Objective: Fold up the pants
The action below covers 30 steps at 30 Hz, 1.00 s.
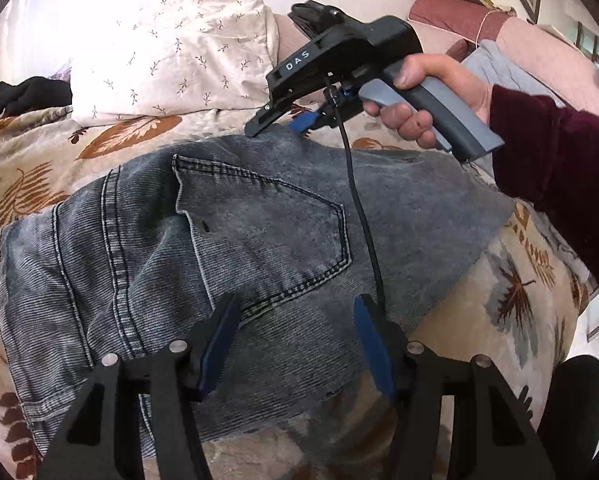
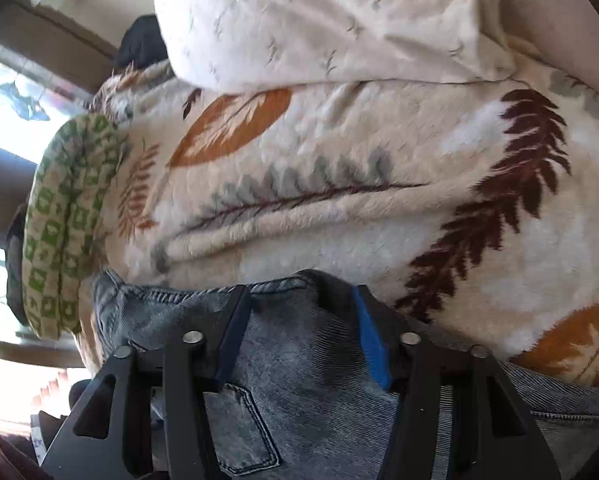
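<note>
Lying folded on the blanket point(image 2: 339, 184), jeans point(image 1: 227, 240) under both grippers' spread fingers point(image 1: 219, 336), unpinched.

Both hand-held grippers point(image 1: 295, 332) point(image 2: 299, 332) agape.

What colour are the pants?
Faded grey-blue denim pants with dark stitching, clearest in the left wrist view.

Pants point(image 1: 235, 240) lie on the blanket point(image 1: 531, 288), pillow point(image 1: 171, 52) apparently behind.
</note>
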Each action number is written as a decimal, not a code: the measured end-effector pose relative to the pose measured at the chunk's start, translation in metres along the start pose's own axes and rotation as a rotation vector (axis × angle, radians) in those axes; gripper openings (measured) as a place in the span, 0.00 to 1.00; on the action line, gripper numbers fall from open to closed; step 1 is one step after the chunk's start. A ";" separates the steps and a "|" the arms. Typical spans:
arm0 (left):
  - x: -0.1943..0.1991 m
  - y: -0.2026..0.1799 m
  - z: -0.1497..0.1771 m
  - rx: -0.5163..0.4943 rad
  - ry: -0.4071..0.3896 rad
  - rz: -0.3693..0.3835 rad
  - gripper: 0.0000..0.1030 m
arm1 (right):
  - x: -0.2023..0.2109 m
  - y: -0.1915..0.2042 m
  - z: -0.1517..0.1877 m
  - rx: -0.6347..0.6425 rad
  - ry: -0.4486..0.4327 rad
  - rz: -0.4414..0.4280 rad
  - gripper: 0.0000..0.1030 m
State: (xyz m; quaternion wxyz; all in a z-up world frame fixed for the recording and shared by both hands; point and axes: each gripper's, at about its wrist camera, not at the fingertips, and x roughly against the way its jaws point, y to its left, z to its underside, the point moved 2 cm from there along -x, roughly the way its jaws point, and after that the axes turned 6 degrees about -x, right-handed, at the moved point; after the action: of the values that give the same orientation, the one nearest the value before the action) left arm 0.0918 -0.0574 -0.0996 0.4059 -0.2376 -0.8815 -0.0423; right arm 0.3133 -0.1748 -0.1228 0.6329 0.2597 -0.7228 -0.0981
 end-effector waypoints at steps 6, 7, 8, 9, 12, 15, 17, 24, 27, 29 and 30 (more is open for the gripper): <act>0.002 0.005 -0.001 0.032 0.005 0.019 0.60 | 0.002 0.013 0.004 0.041 -0.004 0.084 0.10; 0.001 0.006 -0.001 0.034 0.006 0.019 0.60 | 0.004 0.014 0.004 0.037 -0.018 0.092 0.09; 0.001 0.006 -0.001 0.035 0.007 0.018 0.60 | 0.007 0.016 0.002 0.035 -0.035 0.108 0.09; 0.001 0.007 0.000 0.037 0.007 0.018 0.60 | 0.007 0.017 0.001 0.035 -0.047 0.121 0.09; 0.001 0.006 0.001 0.032 0.007 0.011 0.60 | 0.000 0.021 -0.004 0.035 -0.064 0.185 0.08; 0.001 0.005 0.002 0.026 0.008 0.002 0.60 | -0.015 0.018 -0.008 0.017 -0.076 0.228 0.08; 0.000 0.004 0.003 0.019 0.014 -0.013 0.60 | -0.029 0.011 -0.009 -0.014 -0.074 0.244 0.08; 0.001 0.008 0.005 0.048 0.030 -0.028 0.65 | -0.021 0.000 -0.009 -0.118 -0.132 0.176 0.11; 0.004 0.008 0.006 0.062 0.033 -0.028 0.65 | 0.015 -0.002 0.000 -0.182 -0.254 0.060 0.14; 0.010 0.011 0.004 0.085 0.024 -0.017 0.65 | 0.038 -0.002 0.011 -0.194 -0.311 0.007 0.21; 0.013 0.013 0.003 0.097 0.017 -0.006 0.65 | 0.047 0.000 0.018 -0.194 -0.320 0.006 0.24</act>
State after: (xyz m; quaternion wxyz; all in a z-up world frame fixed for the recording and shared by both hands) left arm 0.0880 -0.0401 -0.0933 0.4243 -0.2144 -0.8798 -0.0029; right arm 0.2933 -0.2017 -0.0860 0.5321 0.1762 -0.8022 -0.2057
